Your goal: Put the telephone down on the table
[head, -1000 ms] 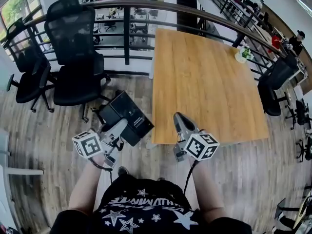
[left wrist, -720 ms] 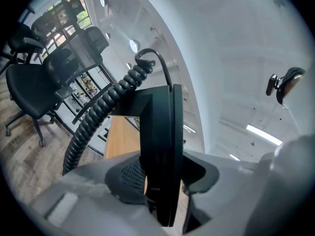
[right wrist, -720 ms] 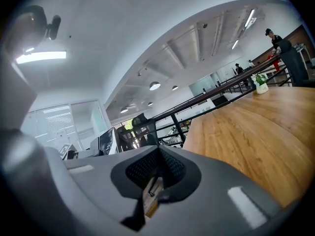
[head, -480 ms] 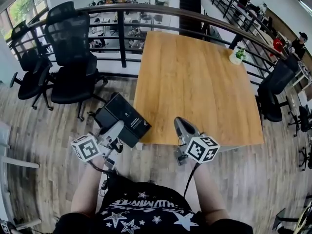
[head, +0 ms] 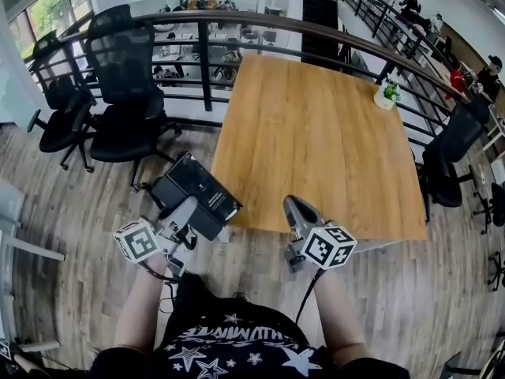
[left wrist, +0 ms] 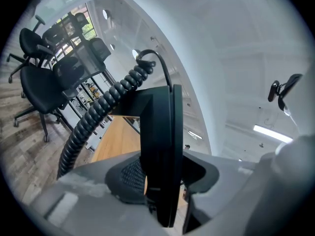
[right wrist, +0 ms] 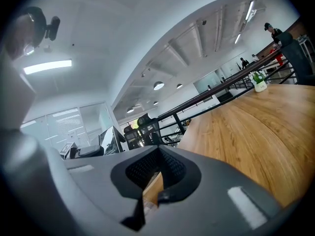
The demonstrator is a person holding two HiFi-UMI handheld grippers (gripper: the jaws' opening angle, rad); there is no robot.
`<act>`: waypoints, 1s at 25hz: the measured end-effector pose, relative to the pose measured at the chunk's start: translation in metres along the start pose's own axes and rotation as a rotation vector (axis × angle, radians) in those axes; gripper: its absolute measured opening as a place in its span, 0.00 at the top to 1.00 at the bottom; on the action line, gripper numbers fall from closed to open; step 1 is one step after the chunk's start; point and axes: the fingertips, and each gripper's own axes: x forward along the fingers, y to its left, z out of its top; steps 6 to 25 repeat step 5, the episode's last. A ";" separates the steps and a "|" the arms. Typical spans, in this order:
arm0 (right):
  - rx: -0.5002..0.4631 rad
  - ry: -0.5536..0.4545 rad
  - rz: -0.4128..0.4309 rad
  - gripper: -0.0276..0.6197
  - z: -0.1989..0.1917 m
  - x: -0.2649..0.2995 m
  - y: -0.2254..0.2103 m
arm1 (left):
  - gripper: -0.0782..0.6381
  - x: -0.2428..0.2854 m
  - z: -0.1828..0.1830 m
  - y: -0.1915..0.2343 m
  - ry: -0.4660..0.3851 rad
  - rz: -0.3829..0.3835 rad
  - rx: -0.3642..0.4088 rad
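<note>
— Two grippers to check. Left one first: clenched or loose?
— Clenched. Left gripper [left wrist: 165, 193] closed on the thin edge of the black telephone [left wrist: 165, 141], pressed from both sides. Curly cord [left wrist: 96, 114] running off the telephone, down to the left in the left gripper view.
— And the right one?
— Right gripper [right wrist: 150, 186] with jaws brought together at the tips, nothing between them. Only table wood [right wrist: 256, 132] visible past them.
— Same from the head view?
— Yes. Left gripper [head: 192, 206] at lower left, its marker cube [head: 136, 242] toward the person. Right gripper [head: 290, 204] at lower middle, tip over the near edge of the table [head: 316, 133].
— Where exactly the telephone?
— Telephone [head: 193, 186] up in the air, tilted, at the near left corner of the table. Overlapping the left edge in the head view; not lying flat on the top. Wooden floor [head: 71, 212] under most of it.
— Anything standing on the table?
— Small plant in a white pot [head: 387, 95] near the far right corner, well apart from both grippers.
— Further out?
— Black office chairs [head: 126, 101] left of the table, on the floor. Dark railing [head: 237, 18] curving behind the far edge.
</note>
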 end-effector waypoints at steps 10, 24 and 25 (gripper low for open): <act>-0.002 0.005 0.022 0.96 -0.006 -0.012 0.000 | 0.64 -0.007 -0.011 -0.006 -0.014 0.016 0.003; -0.002 0.005 0.022 0.96 -0.006 -0.012 0.000 | 0.64 -0.007 -0.011 -0.006 -0.014 0.016 0.003; -0.002 0.005 0.022 0.96 -0.006 -0.012 0.000 | 0.64 -0.007 -0.011 -0.006 -0.014 0.016 0.003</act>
